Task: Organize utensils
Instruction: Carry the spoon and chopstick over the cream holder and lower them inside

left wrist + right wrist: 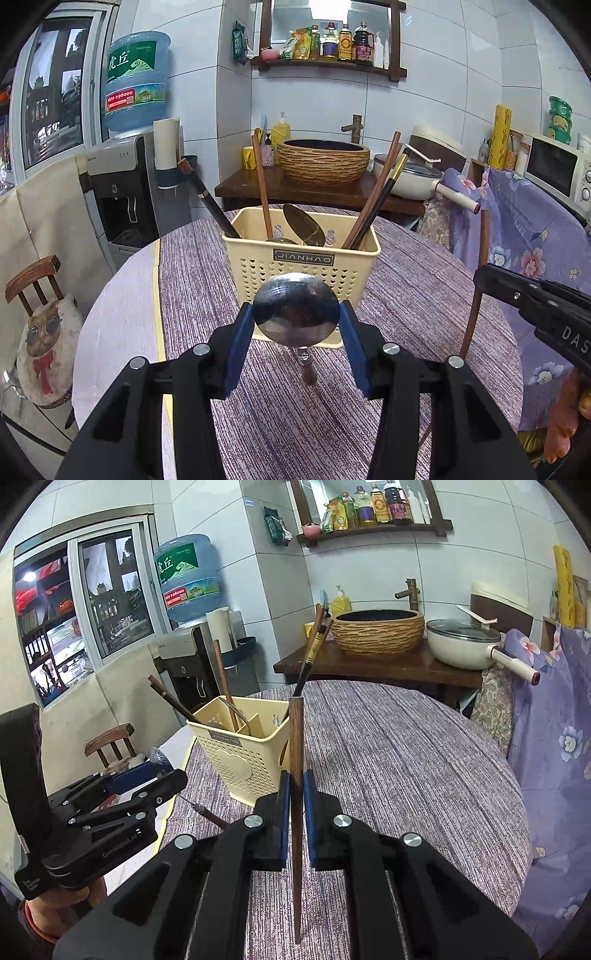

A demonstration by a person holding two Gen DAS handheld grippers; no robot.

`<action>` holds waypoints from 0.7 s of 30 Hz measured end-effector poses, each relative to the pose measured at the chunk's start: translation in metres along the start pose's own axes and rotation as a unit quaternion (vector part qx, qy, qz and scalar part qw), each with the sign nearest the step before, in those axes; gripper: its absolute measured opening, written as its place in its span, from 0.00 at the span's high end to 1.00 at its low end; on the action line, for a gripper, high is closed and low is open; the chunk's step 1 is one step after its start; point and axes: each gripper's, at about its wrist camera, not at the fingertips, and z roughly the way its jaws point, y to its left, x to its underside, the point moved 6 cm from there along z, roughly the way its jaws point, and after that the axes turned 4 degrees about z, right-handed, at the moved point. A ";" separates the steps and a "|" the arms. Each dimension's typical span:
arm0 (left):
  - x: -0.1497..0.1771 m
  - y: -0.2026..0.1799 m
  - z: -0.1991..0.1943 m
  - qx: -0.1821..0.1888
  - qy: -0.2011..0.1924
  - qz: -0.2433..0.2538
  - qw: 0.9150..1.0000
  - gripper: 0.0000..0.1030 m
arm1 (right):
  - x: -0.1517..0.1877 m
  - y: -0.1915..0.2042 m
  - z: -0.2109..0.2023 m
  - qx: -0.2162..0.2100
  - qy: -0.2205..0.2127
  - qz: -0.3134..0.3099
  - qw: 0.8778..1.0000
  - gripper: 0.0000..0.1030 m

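My left gripper (295, 314) is shut on the round bowl of a metal spoon (295, 306). Its blue pads press both sides, and the spoon's handle (308, 369) hangs down over the table. Just beyond stands a cream perforated basket (301, 258) holding several chopsticks and a golden spoon (304, 225). My right gripper (294, 786) is shut on a dark wooden chopstick (296, 734), held upright to the right of the basket (240, 753). The left gripper (140, 782) shows at the left of the right wrist view. The right gripper (495, 282) with its chopstick (476, 295) shows at the right of the left wrist view.
The round table (406, 757) has a purple striped cloth. A wooden chair (33, 280) with a cushion stands left, beside a water dispenser (118, 192). Behind are a counter with a woven basin (323, 160) and a white pot (410, 181). Floral cloth (517, 229) drapes on the right.
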 end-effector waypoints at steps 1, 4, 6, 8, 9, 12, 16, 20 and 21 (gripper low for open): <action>-0.001 -0.001 0.000 0.001 0.000 0.001 1.000 0.54 | -0.001 0.001 0.000 0.000 0.000 -0.001 1.000 0.92; -0.004 -0.001 0.000 0.007 0.000 0.001 1.000 0.54 | -0.003 0.003 0.001 0.001 0.001 -0.003 1.000 0.92; -0.005 -0.001 -0.001 0.009 0.000 0.001 1.000 0.54 | -0.004 0.006 0.001 -0.001 0.000 -0.006 1.000 0.92; -0.007 -0.001 -0.002 0.010 -0.002 0.001 1.000 0.54 | -0.006 0.008 0.000 -0.004 0.000 -0.008 1.000 0.92; -0.007 0.000 -0.003 0.012 -0.003 0.001 1.000 0.54 | -0.006 0.009 0.000 -0.004 -0.001 -0.009 1.000 0.92; -0.011 0.001 -0.005 0.016 -0.006 -0.001 1.000 0.54 | -0.009 0.013 -0.002 -0.004 -0.005 -0.014 1.000 0.92; -0.016 0.001 -0.008 0.018 -0.012 0.003 1.000 0.54 | -0.015 0.018 -0.004 -0.005 -0.010 -0.024 1.000 0.92; -0.024 0.000 -0.013 0.021 -0.020 0.007 1.000 0.54 | -0.022 0.022 -0.008 -0.010 -0.014 -0.029 0.999 0.92; -0.026 0.000 -0.014 0.024 -0.022 0.006 0.999 0.54 | -0.024 0.023 -0.008 -0.012 -0.016 -0.030 0.999 0.92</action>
